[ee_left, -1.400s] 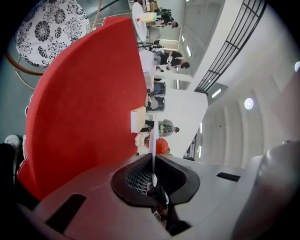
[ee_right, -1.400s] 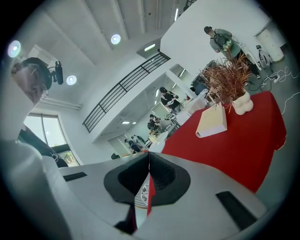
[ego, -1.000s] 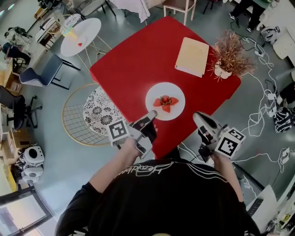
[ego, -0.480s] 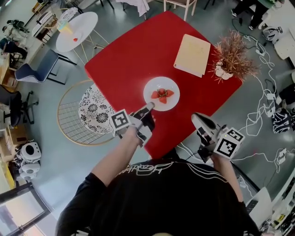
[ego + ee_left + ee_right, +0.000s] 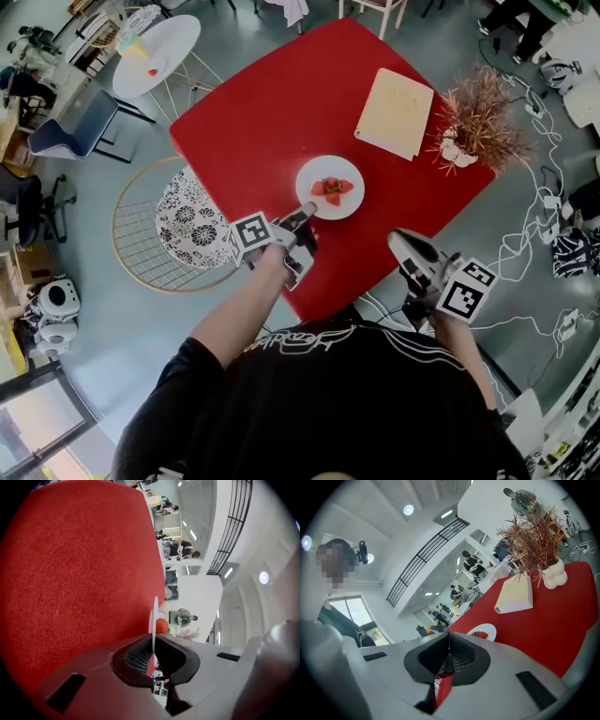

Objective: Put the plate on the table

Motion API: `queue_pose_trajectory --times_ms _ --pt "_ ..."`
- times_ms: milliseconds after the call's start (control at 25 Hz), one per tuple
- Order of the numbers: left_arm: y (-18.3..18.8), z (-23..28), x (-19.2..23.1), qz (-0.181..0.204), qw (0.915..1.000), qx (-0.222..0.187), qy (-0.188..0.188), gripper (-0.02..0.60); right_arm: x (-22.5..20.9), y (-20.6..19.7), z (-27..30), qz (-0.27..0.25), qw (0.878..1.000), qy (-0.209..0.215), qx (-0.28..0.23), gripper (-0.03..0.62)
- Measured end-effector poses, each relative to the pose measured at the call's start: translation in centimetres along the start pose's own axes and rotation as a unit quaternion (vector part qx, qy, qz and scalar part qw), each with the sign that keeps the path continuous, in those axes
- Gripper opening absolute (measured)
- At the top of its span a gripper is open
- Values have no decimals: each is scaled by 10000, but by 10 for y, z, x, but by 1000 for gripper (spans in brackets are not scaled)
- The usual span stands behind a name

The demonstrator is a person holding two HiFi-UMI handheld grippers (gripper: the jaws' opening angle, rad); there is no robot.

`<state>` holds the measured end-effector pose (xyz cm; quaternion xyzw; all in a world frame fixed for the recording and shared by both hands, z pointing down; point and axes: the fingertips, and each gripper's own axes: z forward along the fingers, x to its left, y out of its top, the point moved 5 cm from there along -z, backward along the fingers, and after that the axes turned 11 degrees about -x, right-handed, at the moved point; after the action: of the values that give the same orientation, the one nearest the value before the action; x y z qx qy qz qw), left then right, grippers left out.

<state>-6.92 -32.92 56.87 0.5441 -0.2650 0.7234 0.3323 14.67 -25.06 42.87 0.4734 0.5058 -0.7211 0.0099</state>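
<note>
The red tabletop [image 5: 253, 122] fills the space in front of me, with a cream board [image 5: 396, 112] and a dried plant [image 5: 478, 117] at its far right, well away from where I'm working. The white plate [image 5: 323, 169] sits over the middle of the near half. Compared with a second ago it looks smaller and flatter against the cloth, so I judge I have brought it down to the surface, or nearly. Seen edge-on along my left jaws, its rim runs right beside the red cloth, and I can't tell whether it rests there or is a sliver above.

My left hand-held gripper [image 5: 306, 211] is clamped on the plate's near rim, jaws almost together on the thin edge. My right hand-held gripper [image 5: 400, 241] hangs off the table's near edge, jaws together with nothing in them. The strawberries [image 5: 330, 188] lie in the plate's middle, undisturbed. What's left, I think, is settling the plate and letting go.
</note>
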Motion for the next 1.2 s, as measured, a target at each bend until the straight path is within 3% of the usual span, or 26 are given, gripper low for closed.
queue_pose_trajectory --times_ms 840,1040,1200 --pt "-3 9 20 -156 9982 -172 545 20 -22 14 -1 354 9989 280 -82 8" --pt "-5 10 16 60 9993 -117 363 20 -29 15 -5 483 9984 277 -102 8" --pt "-6 11 8 184 9998 -6 -41 127 -34 17 -8 639 9974 296 -155 8"
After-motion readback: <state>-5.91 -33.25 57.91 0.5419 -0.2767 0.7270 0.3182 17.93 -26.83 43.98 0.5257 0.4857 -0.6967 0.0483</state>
